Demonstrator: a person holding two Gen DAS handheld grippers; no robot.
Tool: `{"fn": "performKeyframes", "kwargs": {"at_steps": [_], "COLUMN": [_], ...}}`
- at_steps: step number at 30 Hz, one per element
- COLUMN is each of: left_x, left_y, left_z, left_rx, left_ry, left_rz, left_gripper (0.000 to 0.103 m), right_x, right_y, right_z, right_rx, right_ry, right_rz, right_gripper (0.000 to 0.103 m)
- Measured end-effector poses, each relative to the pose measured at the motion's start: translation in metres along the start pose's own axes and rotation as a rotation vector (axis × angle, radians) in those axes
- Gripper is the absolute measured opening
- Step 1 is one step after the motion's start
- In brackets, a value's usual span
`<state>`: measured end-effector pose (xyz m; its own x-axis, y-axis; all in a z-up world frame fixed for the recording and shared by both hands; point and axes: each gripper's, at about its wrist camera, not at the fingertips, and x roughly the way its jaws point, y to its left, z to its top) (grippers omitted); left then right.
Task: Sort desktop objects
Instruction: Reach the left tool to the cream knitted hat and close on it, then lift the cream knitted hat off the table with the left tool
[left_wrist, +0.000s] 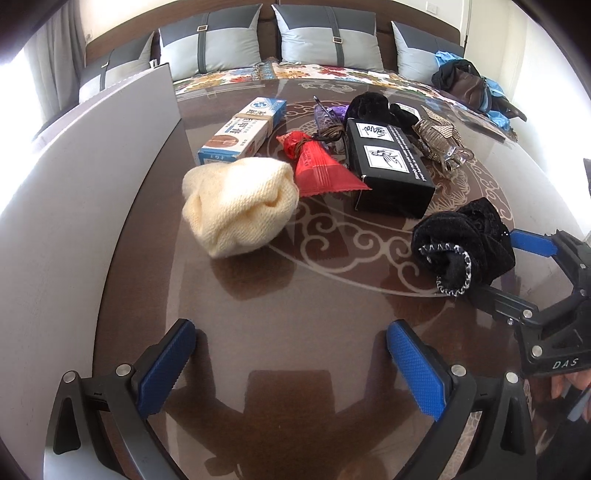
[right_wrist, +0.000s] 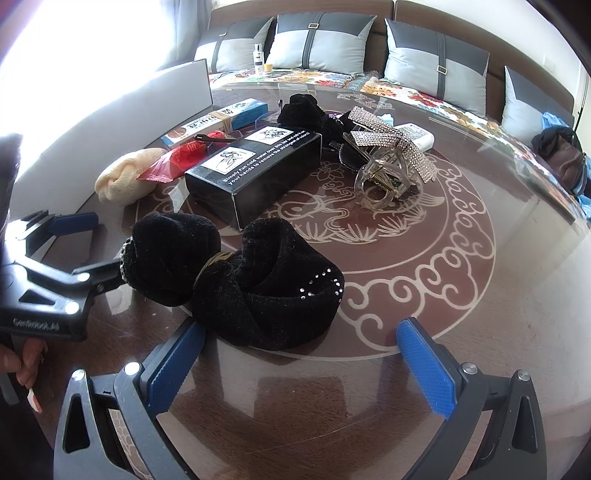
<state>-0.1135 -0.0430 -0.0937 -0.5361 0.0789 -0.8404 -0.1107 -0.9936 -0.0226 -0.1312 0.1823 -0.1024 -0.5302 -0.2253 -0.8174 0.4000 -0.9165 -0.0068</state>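
Note:
A black knit hat (right_wrist: 255, 284) with rhinestones lies on the glass-topped table, right in front of my right gripper (right_wrist: 301, 365), which is open and empty; the hat also shows in the left wrist view (left_wrist: 465, 243). My left gripper (left_wrist: 291, 365) is open and empty, with a cream knit hat (left_wrist: 240, 206) further ahead of it. Behind lie a red wrapper (left_wrist: 321, 166), a black box (left_wrist: 388, 166), a blue and white box (left_wrist: 243, 129), a rhinestone hair clip (right_wrist: 388, 158) and another black cloth (right_wrist: 306, 110).
A grey upright panel (left_wrist: 92, 184) stands along the table's left side. A sofa with grey cushions (left_wrist: 325, 37) and a floral cover runs behind the table. A dark bag (left_wrist: 469, 85) lies on the sofa at the right. A white remote (right_wrist: 417, 134) lies behind the clip.

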Motion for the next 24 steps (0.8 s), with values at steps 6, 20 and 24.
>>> {"fn": "performKeyframes", "kwargs": {"at_steps": [6,20,24], "left_x": [-0.016,0.013,-0.004], "left_y": [0.041,0.022,-0.006], "left_z": [0.057,0.039,0.012], "left_rx": [-0.292,-0.095,0.006], "left_ry": [-0.103,-0.022,-0.035], "left_rz": [-0.039,-0.063,-0.070], "left_gripper": [0.103,0.048,0.056], "right_x": [0.000,0.001,0.001], "right_y": [0.000,0.000,-0.001], "right_z": [0.000,-0.001,-0.001], "right_rx": [0.000,0.000,0.004], "right_ry": [0.001,-0.001,-0.004], "right_rz": [-0.001,-0.002,0.004], "right_gripper": [0.103,0.103,0.103]}}
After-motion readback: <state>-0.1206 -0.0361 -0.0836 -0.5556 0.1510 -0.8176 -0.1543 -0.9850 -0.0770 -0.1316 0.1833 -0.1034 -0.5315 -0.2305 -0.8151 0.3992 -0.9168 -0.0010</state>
